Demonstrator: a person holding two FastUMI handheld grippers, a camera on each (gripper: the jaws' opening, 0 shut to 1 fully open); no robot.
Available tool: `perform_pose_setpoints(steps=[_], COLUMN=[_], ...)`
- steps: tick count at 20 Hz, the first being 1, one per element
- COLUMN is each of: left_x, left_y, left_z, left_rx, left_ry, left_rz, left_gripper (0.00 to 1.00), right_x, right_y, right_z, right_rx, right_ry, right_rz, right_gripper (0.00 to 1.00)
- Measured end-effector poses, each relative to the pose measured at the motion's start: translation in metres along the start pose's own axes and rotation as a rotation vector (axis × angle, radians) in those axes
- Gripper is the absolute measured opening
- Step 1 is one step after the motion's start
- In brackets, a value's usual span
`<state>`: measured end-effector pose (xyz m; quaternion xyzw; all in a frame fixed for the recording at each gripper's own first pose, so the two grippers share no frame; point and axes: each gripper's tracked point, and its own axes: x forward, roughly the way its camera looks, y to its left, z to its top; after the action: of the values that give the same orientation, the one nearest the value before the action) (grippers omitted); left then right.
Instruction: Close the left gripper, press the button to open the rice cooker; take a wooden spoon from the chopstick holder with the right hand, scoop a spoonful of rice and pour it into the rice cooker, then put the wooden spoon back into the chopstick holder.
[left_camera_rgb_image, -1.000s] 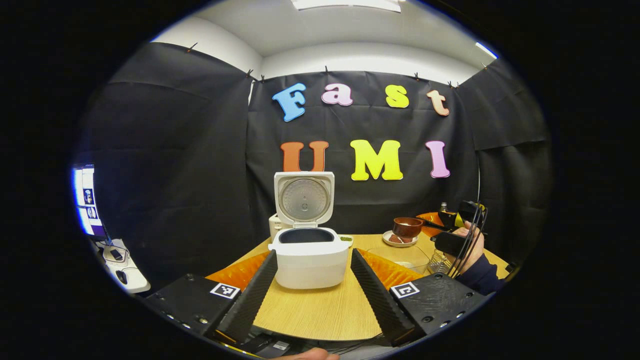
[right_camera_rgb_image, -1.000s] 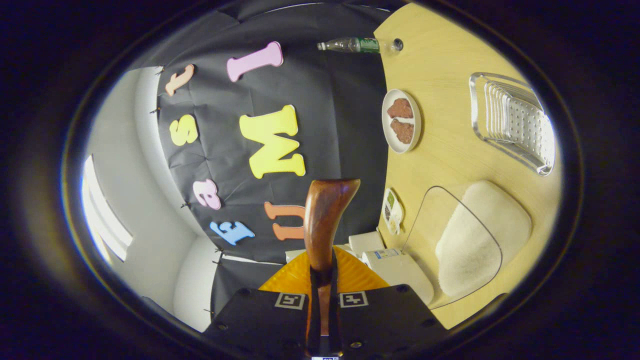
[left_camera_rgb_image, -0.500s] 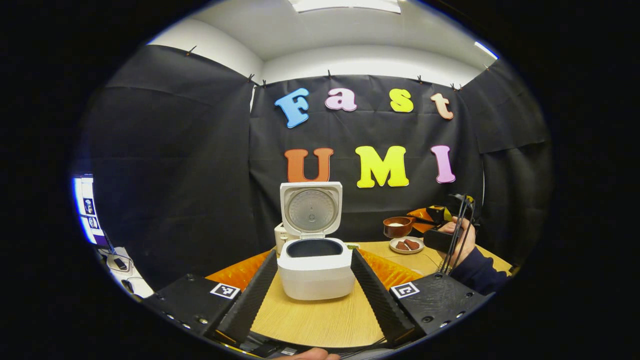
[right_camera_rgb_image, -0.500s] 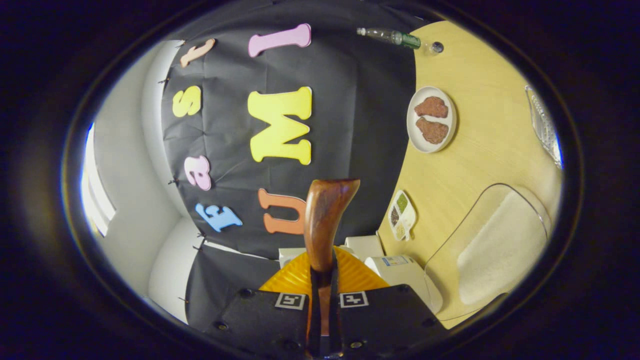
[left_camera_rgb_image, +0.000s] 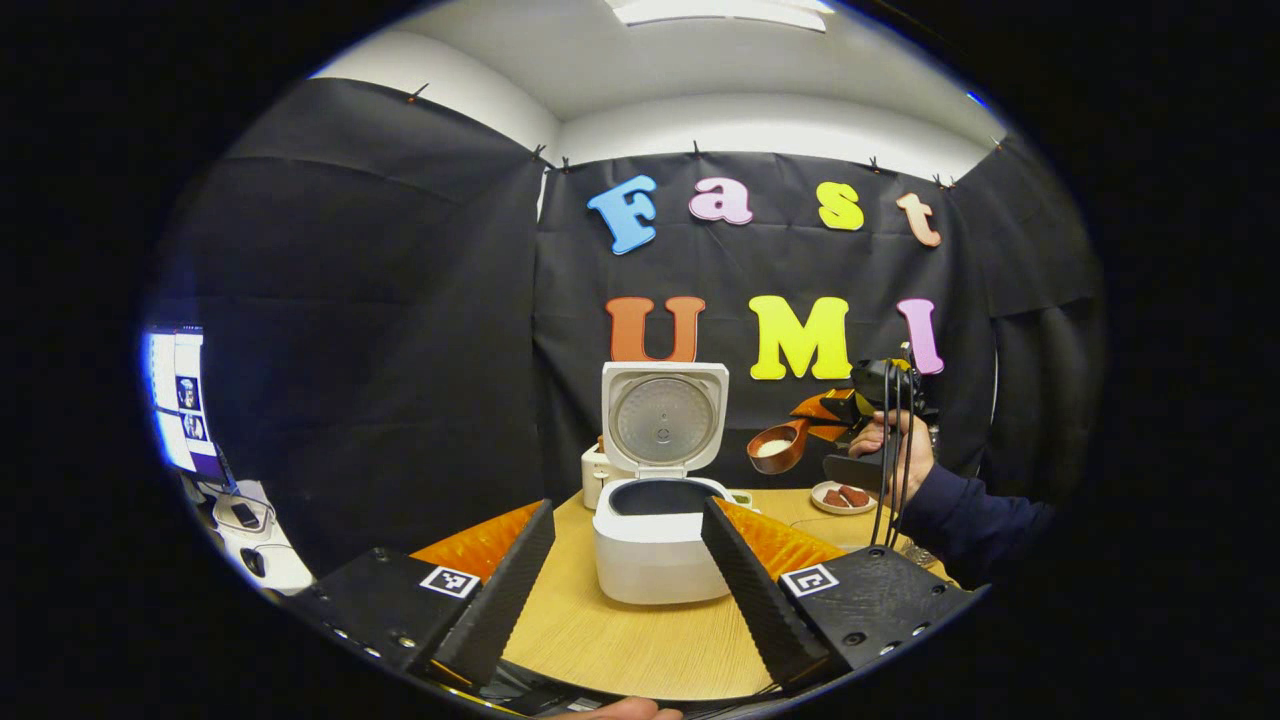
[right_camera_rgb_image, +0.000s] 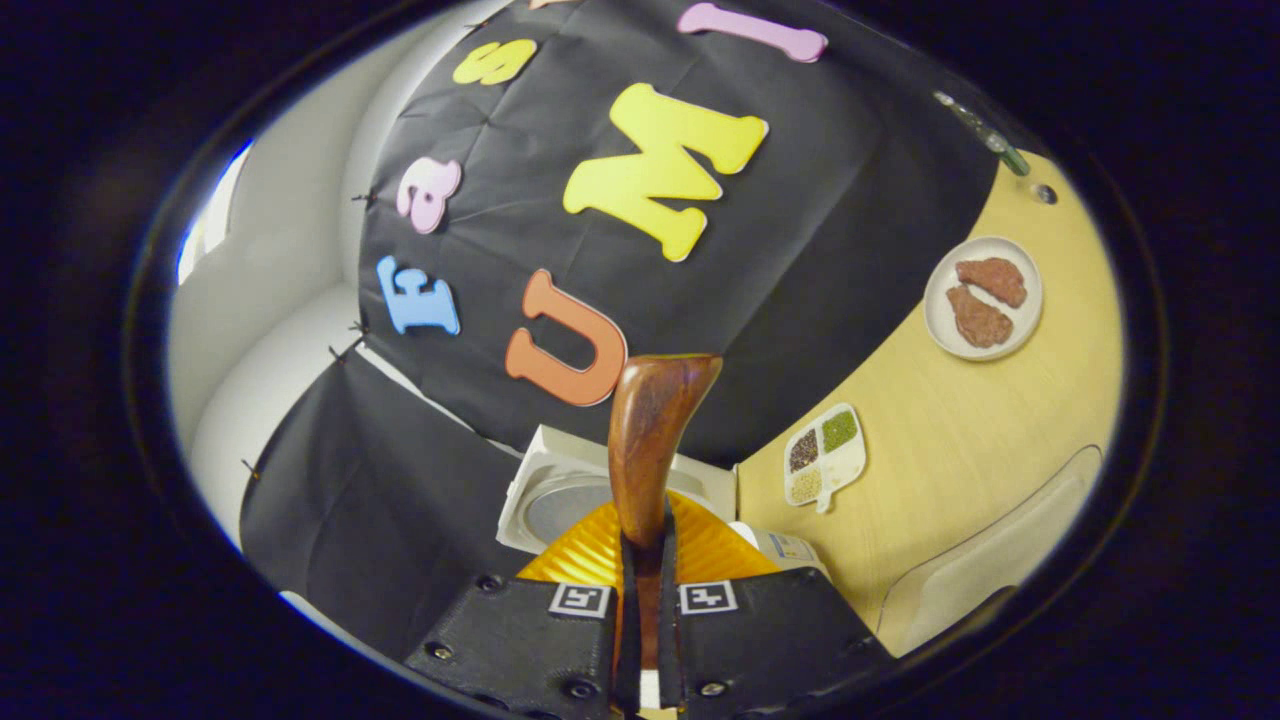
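Fingers (left_camera_rgb_image: 520, 580) of the left claw (left_camera_rgb_image: 628, 585) stand wide apart at the bottom of the left gripper view, nothing between them. Table (left_camera_rgb_image: 620, 640) is bare directly under the gap. Just ahead of the tips, framed by them, stands the white rice cooker (left_camera_rgb_image: 655, 550), lid (left_camera_rgb_image: 664, 420) upright and open, dark pot exposed. A small white appliance (left_camera_rgb_image: 597, 475) sits behind the cooker, to its left.

Beyond the left claw's right finger, higher than the cooker rim, a hand (left_camera_rgb_image: 900, 452) in a dark sleeve holds the right claw (left_camera_rgb_image: 835, 418). The wooden spoon (left_camera_rgb_image: 780, 448) sticks out of it toward the cooker, bowl carrying white rice, to the right of the open lid. Below that hand, a plate (left_camera_rgb_image: 845, 497) with brown pieces.

In the right gripper view, the right claw (right_camera_rgb_image: 640, 590) is clamped narrow on the wooden spoon (right_camera_rgb_image: 648, 440) handle, both fingers pressing it. Past the spoon: the cooker lid (right_camera_rgb_image: 565, 495). To the right on the table (right_camera_rgb_image: 960, 440), a clear container (right_camera_rgb_image: 990, 560), a divided tray (right_camera_rgb_image: 825, 455) of grains, the plate (right_camera_rgb_image: 983, 297), then a bottle (right_camera_rgb_image: 985, 135) at the far edge. Square coded markers are on both claws; a label on the cooker is too small to read.
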<state>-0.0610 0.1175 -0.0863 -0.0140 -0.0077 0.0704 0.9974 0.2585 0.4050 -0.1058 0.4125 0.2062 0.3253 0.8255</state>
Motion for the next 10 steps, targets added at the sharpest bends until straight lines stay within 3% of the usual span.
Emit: perform_pose_setpoints(steps=[10], left_x=[-0.009], left_y=[0.022], left_z=[0.003], left_rx=[0.036], left_ry=[-0.027], left_rz=[0.042], left_gripper=[0.94], right_x=[0.078], right_y=[0.035], right_z=[-0.042], right_rx=[-0.351], right_ry=[0.050], right_rz=[-0.110], right_gripper=[0.12])
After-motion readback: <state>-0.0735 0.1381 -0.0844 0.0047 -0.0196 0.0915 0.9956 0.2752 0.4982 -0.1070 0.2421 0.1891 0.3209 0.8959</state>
